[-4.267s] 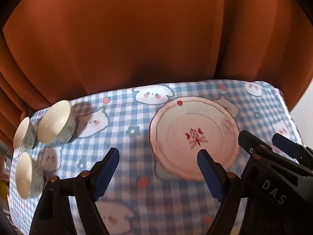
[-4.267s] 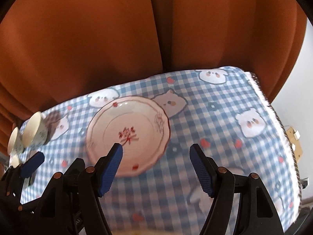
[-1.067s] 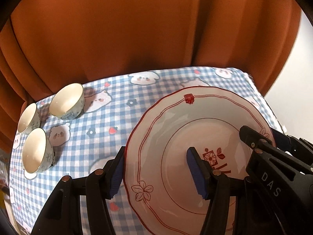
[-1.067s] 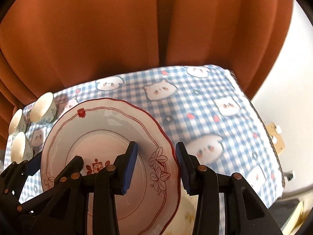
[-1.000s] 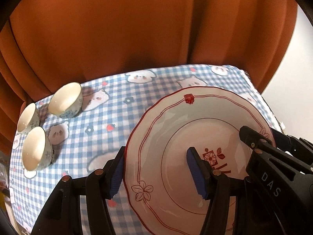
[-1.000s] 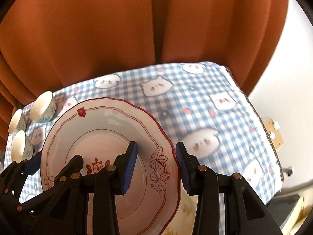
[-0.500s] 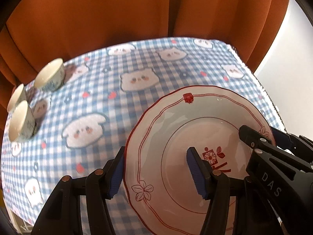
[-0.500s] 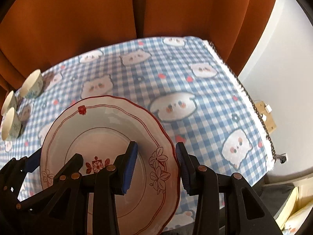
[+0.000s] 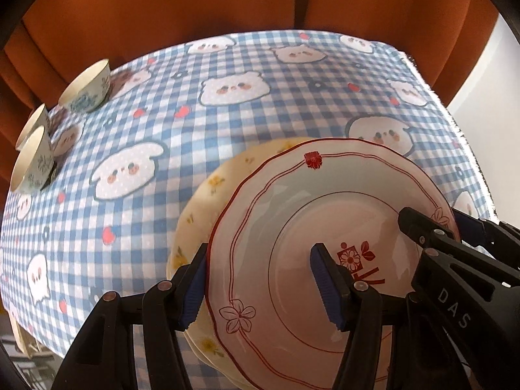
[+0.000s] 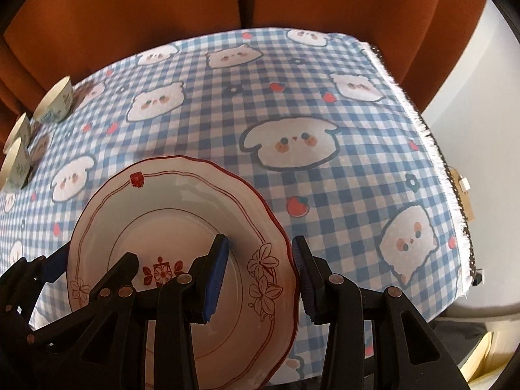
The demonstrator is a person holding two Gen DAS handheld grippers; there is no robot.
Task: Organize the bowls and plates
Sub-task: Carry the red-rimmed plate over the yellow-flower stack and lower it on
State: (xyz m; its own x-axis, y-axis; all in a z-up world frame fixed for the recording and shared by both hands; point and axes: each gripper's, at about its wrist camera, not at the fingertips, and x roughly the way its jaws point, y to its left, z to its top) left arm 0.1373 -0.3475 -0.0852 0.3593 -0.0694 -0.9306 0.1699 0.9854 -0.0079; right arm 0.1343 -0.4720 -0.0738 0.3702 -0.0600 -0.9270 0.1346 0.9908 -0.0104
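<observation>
A white plate with red trim and flower prints [image 9: 286,214] [image 10: 169,208] hangs above the table, held from both sides. My left gripper [image 9: 260,284] is shut on its left rim, one finger under the edge and one on the plate's face. My right gripper [image 10: 260,276] is shut on its right rim. Just below it in the left wrist view lies a cream plate with yellow flowers [image 9: 208,201] on the tablecloth, mostly covered by the held plate. Three small bowls [image 9: 86,87] [image 10: 53,104] stand at the far left.
The table wears a blue-and-white checked cloth with cartoon animals [image 9: 227,74] [image 10: 292,97]. Its fringed right edge [image 10: 432,149] drops off to a pale wall. An orange curtain [image 10: 162,6] hangs behind the table.
Both grippers have carried the red-trimmed plate toward the near side of the table and lower. The cream plate has come into view under it in the left wrist view.
</observation>
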